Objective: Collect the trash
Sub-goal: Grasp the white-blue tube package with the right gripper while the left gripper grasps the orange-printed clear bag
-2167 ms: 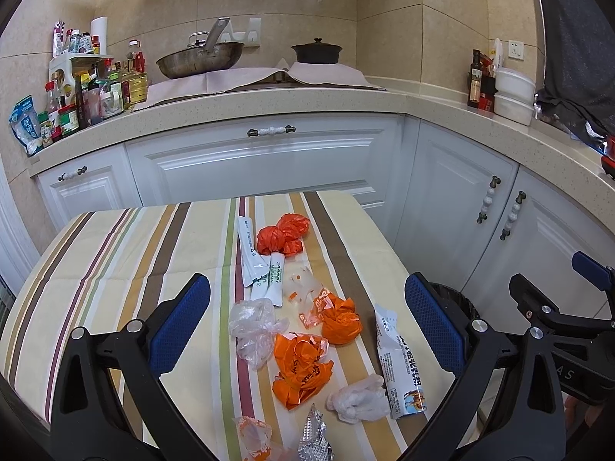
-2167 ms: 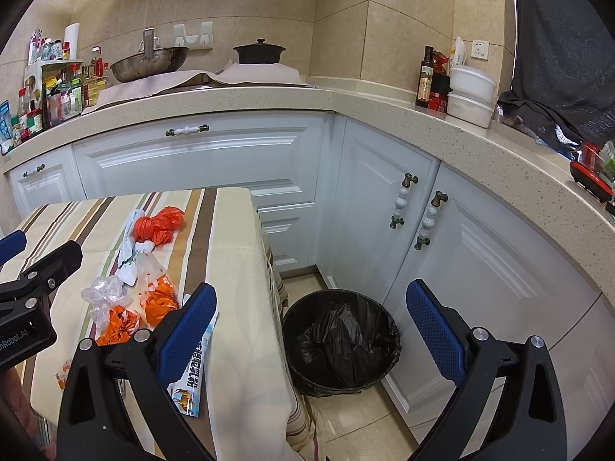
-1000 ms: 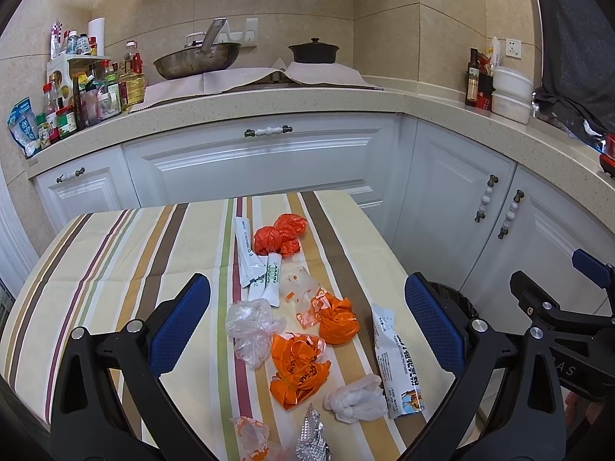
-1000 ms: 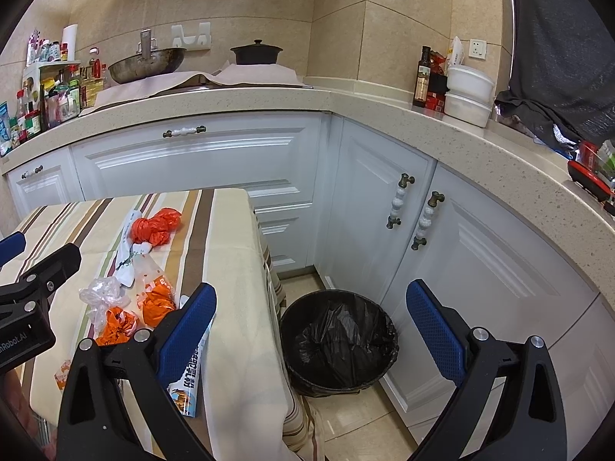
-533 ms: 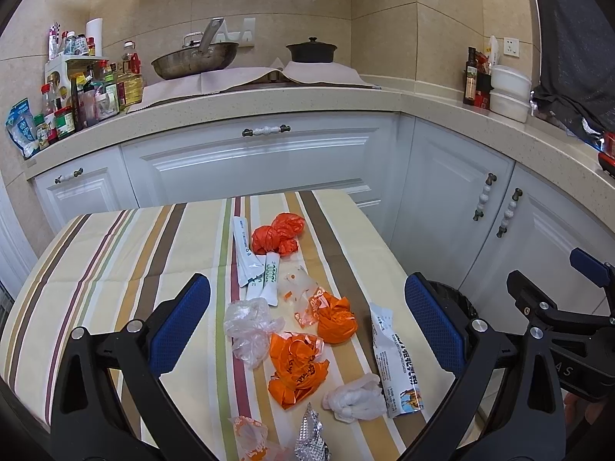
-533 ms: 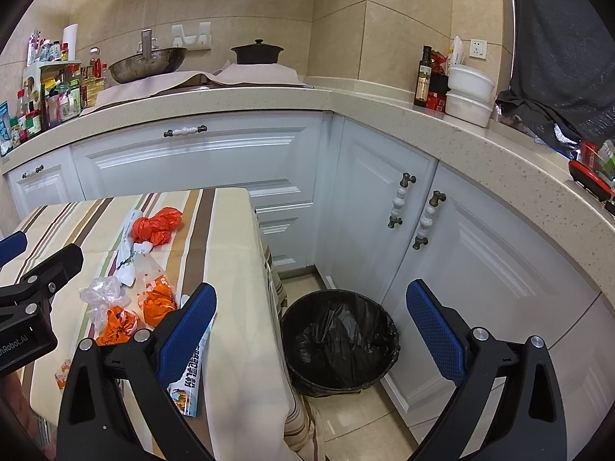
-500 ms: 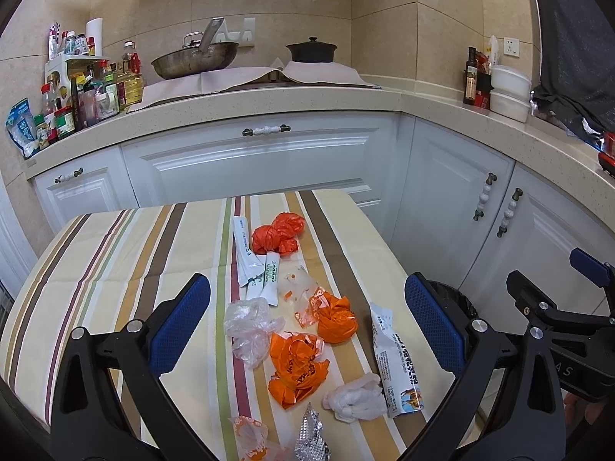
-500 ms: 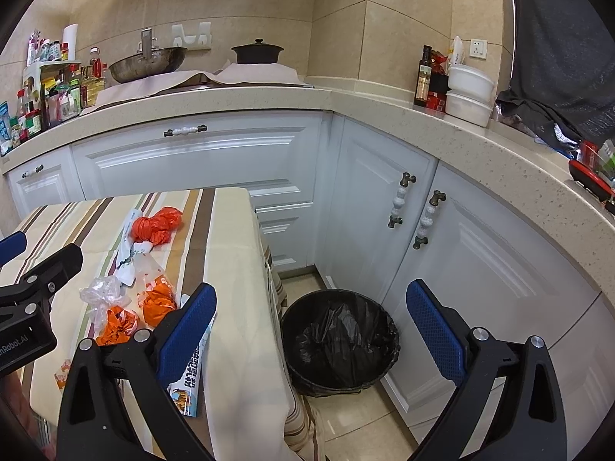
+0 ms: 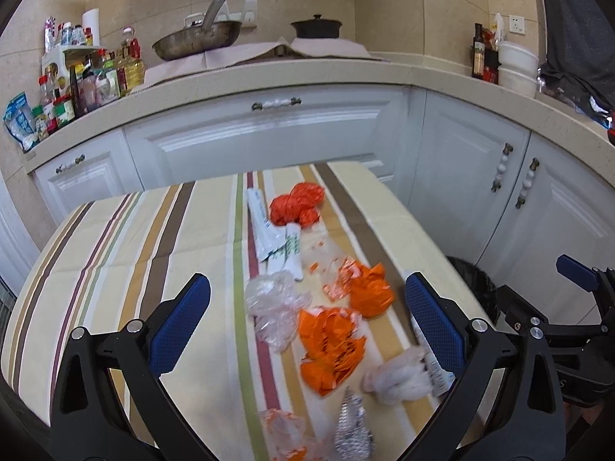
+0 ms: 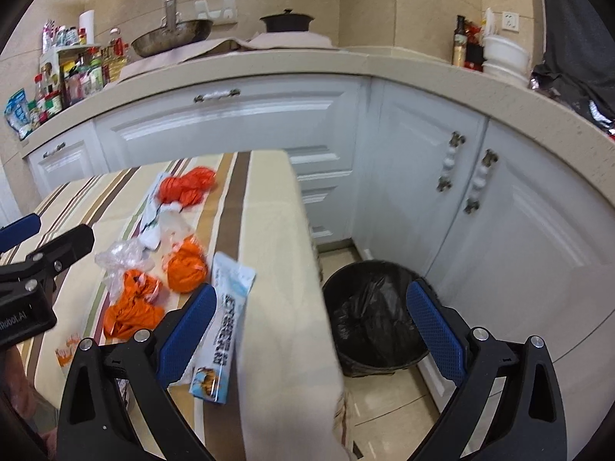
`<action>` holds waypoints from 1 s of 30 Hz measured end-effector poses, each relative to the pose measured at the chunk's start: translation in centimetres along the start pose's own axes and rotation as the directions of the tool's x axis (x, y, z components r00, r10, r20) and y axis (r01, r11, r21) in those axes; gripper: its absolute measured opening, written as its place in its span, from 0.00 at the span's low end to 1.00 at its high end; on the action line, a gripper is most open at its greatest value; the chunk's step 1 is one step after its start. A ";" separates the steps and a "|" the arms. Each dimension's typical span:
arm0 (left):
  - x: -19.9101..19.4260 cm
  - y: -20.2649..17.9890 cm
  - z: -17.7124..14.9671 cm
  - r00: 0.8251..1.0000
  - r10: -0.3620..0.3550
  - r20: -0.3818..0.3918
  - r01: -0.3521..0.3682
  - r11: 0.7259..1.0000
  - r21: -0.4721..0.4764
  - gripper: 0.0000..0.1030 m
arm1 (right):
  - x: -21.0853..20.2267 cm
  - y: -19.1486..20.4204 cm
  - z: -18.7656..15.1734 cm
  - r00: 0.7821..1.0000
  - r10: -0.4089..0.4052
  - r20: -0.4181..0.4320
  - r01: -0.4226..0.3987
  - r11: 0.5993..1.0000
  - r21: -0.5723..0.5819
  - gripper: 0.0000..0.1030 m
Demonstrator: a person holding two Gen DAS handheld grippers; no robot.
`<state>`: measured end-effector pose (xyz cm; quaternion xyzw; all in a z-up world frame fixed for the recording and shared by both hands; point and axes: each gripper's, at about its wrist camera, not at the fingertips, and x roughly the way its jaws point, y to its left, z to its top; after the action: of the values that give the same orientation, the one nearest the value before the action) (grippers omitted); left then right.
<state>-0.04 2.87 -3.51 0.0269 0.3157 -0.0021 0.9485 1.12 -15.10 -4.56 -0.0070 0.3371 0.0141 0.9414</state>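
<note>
Trash lies on a striped tablecloth (image 9: 127, 238): a red-orange bag (image 9: 296, 205) at the far end, white sachets (image 9: 273, 242), a clear plastic bag (image 9: 275, 307), two orange wrappers (image 9: 330, 345) (image 9: 369, 292), a white crumpled tissue (image 9: 396, 378), a foil scrap (image 9: 351, 430) and a printed snack packet (image 10: 223, 326). A black-lined trash bin (image 10: 373, 319) stands on the floor right of the table. My left gripper (image 9: 305, 326) is open and empty above the orange wrappers. My right gripper (image 10: 311, 330) is open and empty, over the table's right edge beside the snack packet.
White cabinets (image 9: 269, 134) wrap around behind and to the right under a stone counter (image 9: 442, 77). On it stand bottles and jars (image 9: 77, 80), a wok (image 9: 196, 40), a black pot (image 9: 317, 27) and white bowls (image 9: 517, 65). The table's right edge (image 10: 307, 269) drops to tiled floor.
Both grippers have moved forward and down toward the table; the trash looks larger and blurred. The right gripper has swung left toward the snack packet. Both stay open.
</note>
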 end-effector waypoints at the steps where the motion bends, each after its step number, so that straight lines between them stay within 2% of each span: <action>1: 0.2 0.5 -0.4 1.000 0.005 -0.010 -0.005 1.000 0.000 0.96 | 0.3 0.4 -0.4 1.000 0.012 -0.010 -0.012 1.000 -0.006 0.94; 7: 1.1 3.2 -2.7 0.997 0.020 -0.068 -0.020 1.000 -0.003 0.96 | 1.7 2.0 -1.8 0.995 0.083 -0.047 -0.084 0.996 -0.012 0.93; 12: 1.4 4.8 -4.3 0.994 0.016 -0.107 -0.017 1.000 -0.013 0.94 | 2.5 3.0 -2.2 0.992 0.106 -0.065 -0.108 0.994 -0.026 0.91; 13: 1.4 5.0 -4.5 0.994 0.014 -0.111 -0.015 1.000 -0.015 0.94 | 2.6 3.2 -2.3 0.991 0.111 -0.069 -0.113 0.993 -0.027 0.90; 14: 1.4 5.3 -4.7 0.993 0.010 -0.117 -0.012 1.000 -0.018 0.90 | 2.6 3.3 -2.3 0.991 0.116 -0.072 -0.118 0.993 -0.027 0.85; 15: 1.4 5.4 -4.9 0.992 0.007 -0.124 -0.010 1.000 -0.021 0.88 | 2.8 3.4 -2.3 0.989 0.122 -0.078 -0.125 0.992 -0.030 0.72; 17: 1.4 5.8 -5.3 0.991 -0.005 -0.132 0.001 1.000 -0.030 0.84 | 3.1 3.4 -2.3 0.985 0.141 -0.095 -0.144 0.989 -0.026 0.60; 20: 1.4 6.3 -5.6 0.989 -0.028 -0.143 0.022 0.999 -0.043 0.80 | 3.5 3.6 -2.4 0.983 0.150 -0.109 -0.153 0.988 -0.022 0.60; 30: 0.3 6.8 -6.5 0.985 -0.069 -0.157 0.062 0.997 -0.049 0.78 | 4.1 3.5 -2.9 0.979 0.154 -0.133 -0.159 0.987 -0.023 0.55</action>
<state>-3.51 9.98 -8.57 -0.0042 0.3907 -0.0243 0.9202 2.35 -11.53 -9.47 0.0027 0.3971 0.0935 0.9130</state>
